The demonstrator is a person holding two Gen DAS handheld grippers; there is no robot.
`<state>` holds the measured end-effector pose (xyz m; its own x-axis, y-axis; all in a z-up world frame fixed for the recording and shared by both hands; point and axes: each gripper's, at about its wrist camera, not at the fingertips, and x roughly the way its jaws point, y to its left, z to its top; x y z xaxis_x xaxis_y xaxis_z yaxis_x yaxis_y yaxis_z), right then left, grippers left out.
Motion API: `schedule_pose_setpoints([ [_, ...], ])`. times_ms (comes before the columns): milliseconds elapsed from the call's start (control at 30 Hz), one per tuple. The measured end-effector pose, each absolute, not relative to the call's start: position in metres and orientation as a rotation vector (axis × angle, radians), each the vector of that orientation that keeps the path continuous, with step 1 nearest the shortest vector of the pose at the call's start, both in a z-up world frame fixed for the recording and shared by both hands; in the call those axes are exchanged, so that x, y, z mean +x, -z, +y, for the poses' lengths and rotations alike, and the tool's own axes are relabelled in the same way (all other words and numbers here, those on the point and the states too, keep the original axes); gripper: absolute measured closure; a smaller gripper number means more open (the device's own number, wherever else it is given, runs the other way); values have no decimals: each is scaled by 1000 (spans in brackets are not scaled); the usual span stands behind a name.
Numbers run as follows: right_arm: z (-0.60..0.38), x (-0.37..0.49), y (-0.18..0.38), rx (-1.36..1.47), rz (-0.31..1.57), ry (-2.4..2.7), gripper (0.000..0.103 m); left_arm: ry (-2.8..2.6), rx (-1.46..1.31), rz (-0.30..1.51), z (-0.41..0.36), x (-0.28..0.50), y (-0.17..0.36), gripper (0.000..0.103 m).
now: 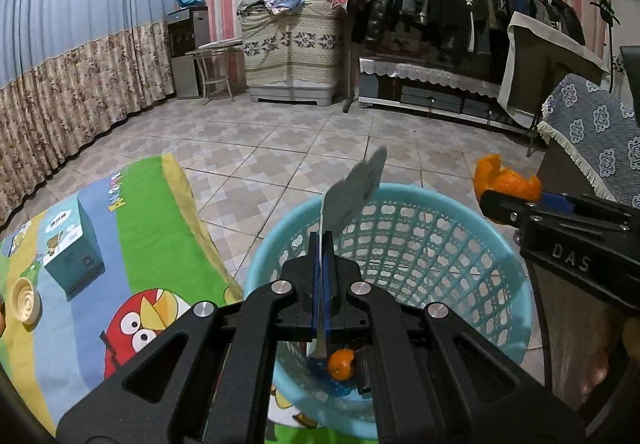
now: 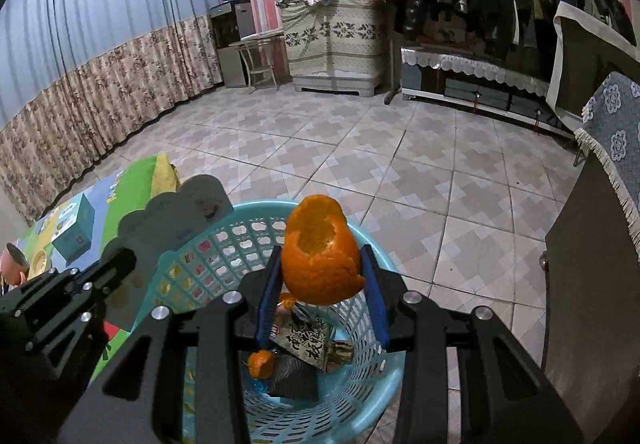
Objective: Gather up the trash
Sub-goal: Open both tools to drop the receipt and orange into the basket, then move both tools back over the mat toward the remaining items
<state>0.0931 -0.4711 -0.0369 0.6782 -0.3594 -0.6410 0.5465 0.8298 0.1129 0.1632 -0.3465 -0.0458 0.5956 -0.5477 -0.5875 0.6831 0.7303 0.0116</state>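
both tongs loaded and over the bin. left gripper [image 1: 322,244] is clamped flat on a thin grey card scrap [image 1: 354,190] that sticks up and forward past its tips, above the near rim of the blue mesh basket [image 1: 500,264]. right gripper [image 2: 322,276] is part-closed around a hollow orange peel [image 2: 320,252], pads on both sides, peel standing above the basket [image 2: 372,384] opening.

risks:
- card is light and flat; released from this height, it could likely flutter and land on the cartoon mat [image 1: 152,204] left of the left tongs instead of dropping in.
- peel sits near the far rim from the right tongs; an early release could bounce it off the rim onto the tile floor [image 2: 400,164].
- the two tongs are close together; one could clip the other.

basket contents, below the tips: small orange peel piece [image 2: 260,364], printed wrapper [image 2: 308,340], dark crumpled bag [image 2: 294,376]. mat, left of the tongs, holds a teal box [image 1: 74,244].
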Motion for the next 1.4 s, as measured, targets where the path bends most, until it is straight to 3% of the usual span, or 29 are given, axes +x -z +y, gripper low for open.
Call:
schedule_pose_setpoints([
  [67,-473,92,38,319,648,520,65,724,244,596,-347,164,46,100],
  [133,-473,93,39,326,651,521,65,717,234,599,-346,166,45,88],
  [200,-472,95,40,324,655,519,64,694,224,590,-343,167,43,58],
  [333,-467,99,41,307,666,513,64,664,213,570,-326,171,35,42],
  [400,-465,102,42,302,670,507,64,632,205,555,-316,174,31,26],
  [467,-460,105,43,293,674,501,64,614,193,544,-306,177,27,17],
  [633,-448,115,46,276,668,473,57,558,170,541,-280,186,23,10],
  [700,-443,117,46,270,655,475,30,542,152,546,-269,189,23,8],
  [833,-438,120,42,245,642,489,20,504,142,543,-250,192,22,6],
  [900,-434,120,42,227,636,505,9,483,119,543,-235,192,22,6],
  [1400,-396,131,38,265,598,468,6,266,61,536,-97,201,20,6],
])
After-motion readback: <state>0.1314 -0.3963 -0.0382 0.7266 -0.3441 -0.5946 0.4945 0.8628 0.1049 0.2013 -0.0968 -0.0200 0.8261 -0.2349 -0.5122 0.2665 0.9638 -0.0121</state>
